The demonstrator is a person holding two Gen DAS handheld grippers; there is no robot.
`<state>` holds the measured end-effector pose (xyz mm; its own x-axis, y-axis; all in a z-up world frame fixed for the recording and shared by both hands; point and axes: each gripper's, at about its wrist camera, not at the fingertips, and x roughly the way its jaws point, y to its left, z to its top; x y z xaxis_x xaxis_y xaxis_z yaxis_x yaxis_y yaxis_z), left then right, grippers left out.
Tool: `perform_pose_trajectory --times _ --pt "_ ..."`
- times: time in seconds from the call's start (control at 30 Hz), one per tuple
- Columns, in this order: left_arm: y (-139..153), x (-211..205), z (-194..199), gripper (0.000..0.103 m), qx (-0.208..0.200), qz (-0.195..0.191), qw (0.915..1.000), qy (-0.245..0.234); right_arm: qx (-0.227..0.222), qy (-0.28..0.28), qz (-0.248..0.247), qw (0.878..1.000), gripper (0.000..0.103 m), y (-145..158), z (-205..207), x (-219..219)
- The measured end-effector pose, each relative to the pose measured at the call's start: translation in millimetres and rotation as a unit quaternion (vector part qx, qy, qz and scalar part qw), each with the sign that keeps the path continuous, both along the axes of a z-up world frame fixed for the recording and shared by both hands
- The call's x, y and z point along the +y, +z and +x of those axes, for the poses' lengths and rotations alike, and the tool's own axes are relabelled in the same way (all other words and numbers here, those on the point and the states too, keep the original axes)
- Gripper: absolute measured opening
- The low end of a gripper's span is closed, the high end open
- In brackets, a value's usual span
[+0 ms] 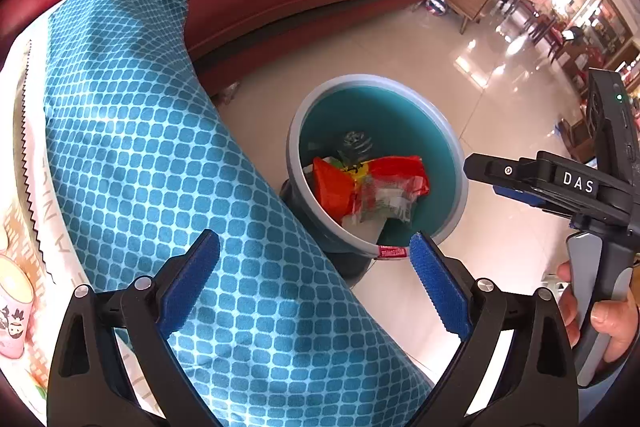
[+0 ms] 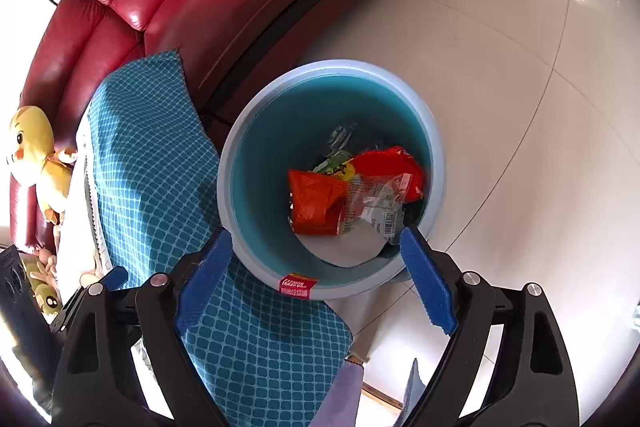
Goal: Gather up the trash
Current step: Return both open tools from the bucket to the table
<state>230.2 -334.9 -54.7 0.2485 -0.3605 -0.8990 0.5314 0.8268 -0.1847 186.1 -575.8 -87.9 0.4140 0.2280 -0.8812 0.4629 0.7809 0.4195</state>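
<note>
Trash, crumpled red and orange plastic wrappers (image 2: pixel 352 195), is seen inside the round teal bin (image 2: pixel 240 155). Right gripper (image 2: pixel 316 267) and left gripper (image 1: pixel 316 275) are spread wide, empty above it; best lifted straight clear.

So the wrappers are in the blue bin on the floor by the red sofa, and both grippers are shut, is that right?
Not quite. The wrappers do lie in the blue bin on the floor by the red sofa, but both grippers are open: the right wrist view shows the right gripper with jaws apart, and the left wrist view shows the same for the left gripper.
</note>
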Motion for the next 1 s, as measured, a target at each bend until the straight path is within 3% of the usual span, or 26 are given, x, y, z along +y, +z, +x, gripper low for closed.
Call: perform_pose_trajectory --times 0.37,0.77,0.83,1.0 --pt "19 50 -22 0.096 -0.014 -0.008 0.9996 0.023 -0.003 0.038 -0.009 0.999 0.082 19 -5 46" --pt "31 132 -56 0.097 -0.021 -0.02 0.9971 0.071 -0.011 0.104 -0.014 0.994 0.082 39 -19 137" --pt "32 145 -61 0.097 -0.025 -0.022 0.9965 0.077 -0.011 0.111 -0.019 0.994 0.088 41 -22 150" --pt "35 180 -73 0.097 -0.025 -0.032 0.9947 0.095 -0.01 0.136 -0.027 0.99 0.089 45 -25 188"
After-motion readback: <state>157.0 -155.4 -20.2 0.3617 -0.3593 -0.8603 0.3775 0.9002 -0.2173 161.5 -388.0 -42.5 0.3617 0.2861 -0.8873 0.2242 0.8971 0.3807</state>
